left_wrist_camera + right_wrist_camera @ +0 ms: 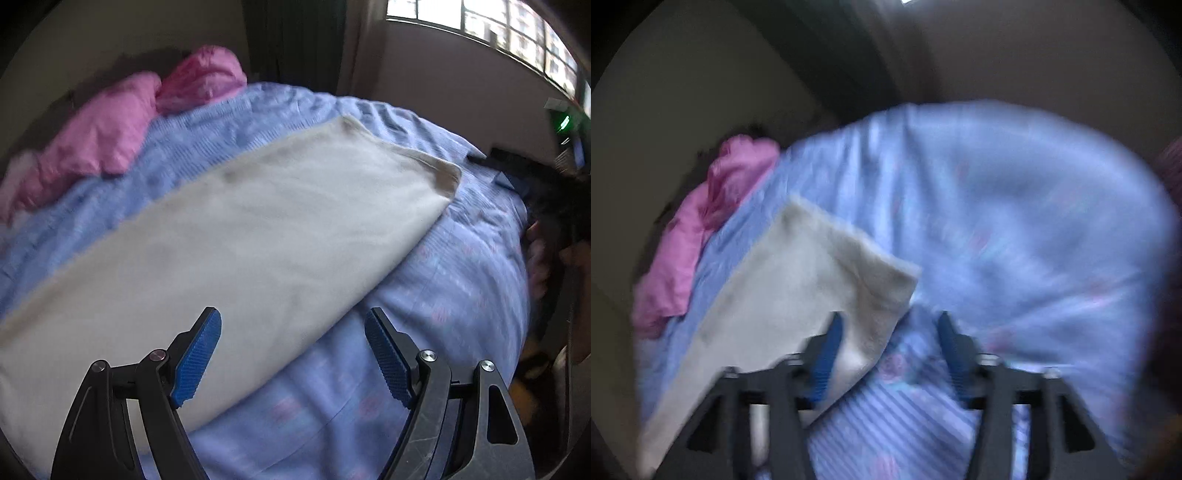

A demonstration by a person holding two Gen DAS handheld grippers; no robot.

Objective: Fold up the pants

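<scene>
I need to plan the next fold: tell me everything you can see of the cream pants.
The cream pants lie flat on the blue bedspread as one long, smooth band of soft cloth, apparently already folded lengthwise, running diagonally toward the far hem end. Faint dark smudges mark the cloth. Neither gripper holds them; both stand open above.

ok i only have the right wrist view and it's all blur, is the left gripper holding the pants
Observer: No. The left gripper is open above the cream pants, nothing between its pads.
Operator: are the pants flat
Observer: Yes, a long smooth strip lying across the blue bedspread, far end squared off.
Operator: anything else on the bed
Observer: Pink bedding is bunched at the far left edge, apart from the pants.
Operator: where's my light coming from
Observer: A gridded window at upper right.
</scene>
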